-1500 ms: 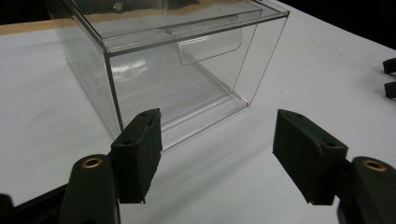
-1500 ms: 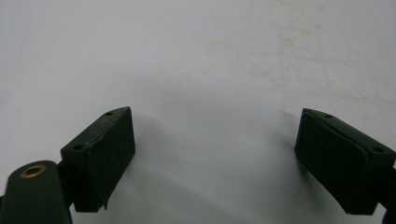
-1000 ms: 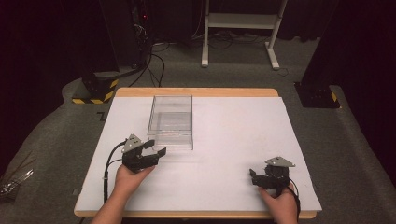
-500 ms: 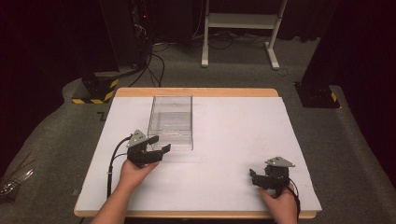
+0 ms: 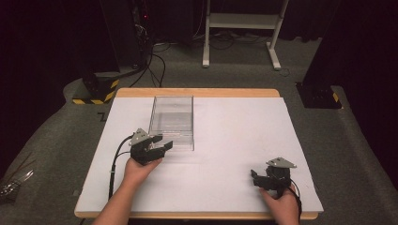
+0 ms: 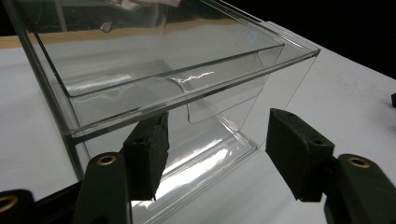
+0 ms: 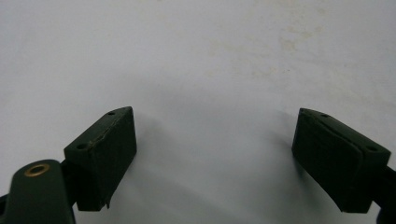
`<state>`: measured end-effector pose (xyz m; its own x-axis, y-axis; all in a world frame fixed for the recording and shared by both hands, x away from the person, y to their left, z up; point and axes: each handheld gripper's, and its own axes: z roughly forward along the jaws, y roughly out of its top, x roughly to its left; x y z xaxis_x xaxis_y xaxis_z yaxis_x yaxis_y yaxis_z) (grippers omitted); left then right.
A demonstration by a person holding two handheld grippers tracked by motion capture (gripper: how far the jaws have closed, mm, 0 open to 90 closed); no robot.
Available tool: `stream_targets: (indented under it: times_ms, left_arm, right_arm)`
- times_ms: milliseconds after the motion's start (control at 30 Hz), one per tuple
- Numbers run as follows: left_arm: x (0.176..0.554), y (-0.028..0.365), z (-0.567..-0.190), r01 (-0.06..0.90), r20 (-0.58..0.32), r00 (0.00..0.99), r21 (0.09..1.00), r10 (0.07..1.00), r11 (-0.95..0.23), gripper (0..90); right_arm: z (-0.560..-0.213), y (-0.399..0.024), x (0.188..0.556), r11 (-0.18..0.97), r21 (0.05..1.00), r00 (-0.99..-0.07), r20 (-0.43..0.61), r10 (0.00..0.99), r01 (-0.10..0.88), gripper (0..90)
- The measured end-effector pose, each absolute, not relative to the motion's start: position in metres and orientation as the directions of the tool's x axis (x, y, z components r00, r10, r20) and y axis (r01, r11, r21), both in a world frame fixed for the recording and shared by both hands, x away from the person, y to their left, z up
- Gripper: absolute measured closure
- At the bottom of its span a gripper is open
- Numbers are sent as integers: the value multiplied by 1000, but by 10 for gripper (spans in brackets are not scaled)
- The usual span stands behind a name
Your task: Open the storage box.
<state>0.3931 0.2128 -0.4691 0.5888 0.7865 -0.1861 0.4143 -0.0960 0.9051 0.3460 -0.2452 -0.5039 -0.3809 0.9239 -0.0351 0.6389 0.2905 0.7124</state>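
A clear plastic box lies lengthwise on the white table top, left of centre. In the left gripper view its near end wall has a curved finger tab. My left gripper is at that near end. Its jaws have just been closing and stand open, with the box's lower near edge between the pads and neither pad visibly pressing. My right gripper rests near the front right of the table, open, with bare white surface between its pads.
The table's wooden rim runs along the far side. Beyond it on the dark floor stand a white frame, a black base with yellow stripes with cables, and a black stand at the right.
My left gripper has edged forward to the box's near end. The right gripper has not moved.
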Motion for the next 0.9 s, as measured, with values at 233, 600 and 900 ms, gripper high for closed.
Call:
stream_targets:
  times_ms: [233, 600, 900]
  left_arm:
    - [396, 213, -472, 396, -176, 597, 913, 782, -97, 461]
    - [397, 213, -472, 355, -141, 604, 929, 785, -106, 582]
    - [398, 215, -473, 337, -139, 610, 937, 780, -96, 661]
  right_arm:
    - [-504, -245, 346, 295, 714, -385, -39, 922, 635, 148]
    - [-504, -245, 345, 299, 715, -390, -39, 920, 632, 162]
    - [-504, -245, 345, 299, 717, -391, -40, 919, 630, 164]
